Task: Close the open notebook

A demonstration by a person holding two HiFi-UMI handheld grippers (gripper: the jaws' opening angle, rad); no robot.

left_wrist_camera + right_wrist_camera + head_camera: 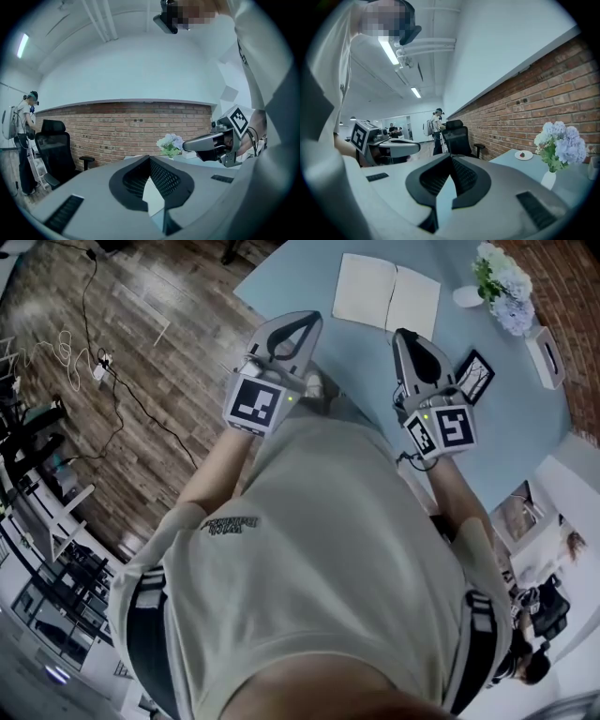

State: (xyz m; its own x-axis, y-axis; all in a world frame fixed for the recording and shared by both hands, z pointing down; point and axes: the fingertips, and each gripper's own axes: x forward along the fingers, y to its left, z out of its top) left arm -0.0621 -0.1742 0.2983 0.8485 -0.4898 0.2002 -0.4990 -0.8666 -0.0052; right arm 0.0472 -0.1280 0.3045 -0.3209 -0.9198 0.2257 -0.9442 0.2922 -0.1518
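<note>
Your left gripper point(309, 322) and right gripper point(405, 337) are both fully closed and empty, and the notebook point(386, 293) lies open and flat on the table point(281, 282) ahead of both tips, nearer the right one, not yet touched. With the jaws shut you cannot pinch a cover, so a tip pushed at the page edge is likely to slide the whole notebook or crease a sheet rather than lift it. A wide sweep of the right gripper could knock the small framed card point(473, 376) just to its right, or the flower vase point(506, 287) beyond that.
</note>
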